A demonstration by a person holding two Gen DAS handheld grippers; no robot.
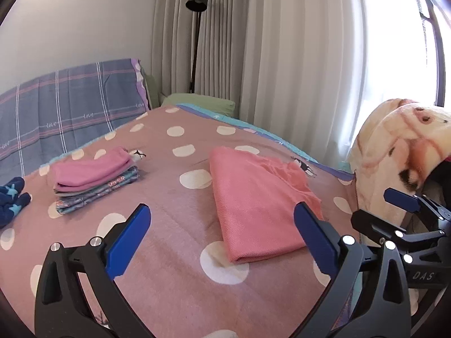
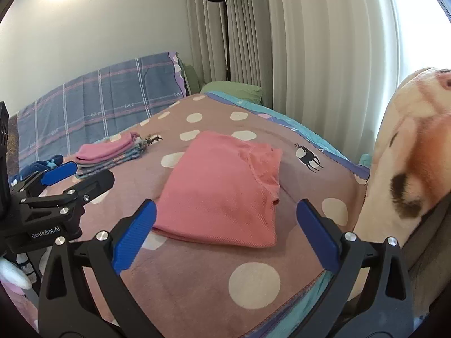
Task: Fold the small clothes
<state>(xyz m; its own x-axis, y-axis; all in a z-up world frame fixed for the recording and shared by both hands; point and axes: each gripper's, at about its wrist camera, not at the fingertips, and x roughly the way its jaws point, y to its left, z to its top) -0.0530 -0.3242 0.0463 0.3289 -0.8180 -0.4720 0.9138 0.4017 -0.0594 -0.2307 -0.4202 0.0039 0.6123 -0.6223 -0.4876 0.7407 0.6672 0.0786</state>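
Observation:
A salmon-pink garment (image 1: 259, 205) lies folded flat on the dotted pink bedspread (image 1: 174, 225); it also shows in the right wrist view (image 2: 222, 191). My left gripper (image 1: 222, 239) is open and empty, held above the bed just near the garment's front edge. My right gripper (image 2: 225, 233) is open and empty, its fingers either side of the garment's near edge, above it. A stack of folded clothes (image 1: 93, 180) with a pink piece on top sits at the left, also in the right wrist view (image 2: 110, 155). Each gripper shows in the other's view: the right one (image 1: 377, 208), the left one (image 2: 81, 174).
A dark blue star-patterned garment (image 1: 12, 200) lies at the far left. A plaid headboard cover (image 1: 70, 104) and green pillow (image 1: 197, 102) are at the bed's head. A cream blanket (image 1: 394, 152) is draped at the right. A black floor lamp (image 1: 197, 0) stands by the curtains.

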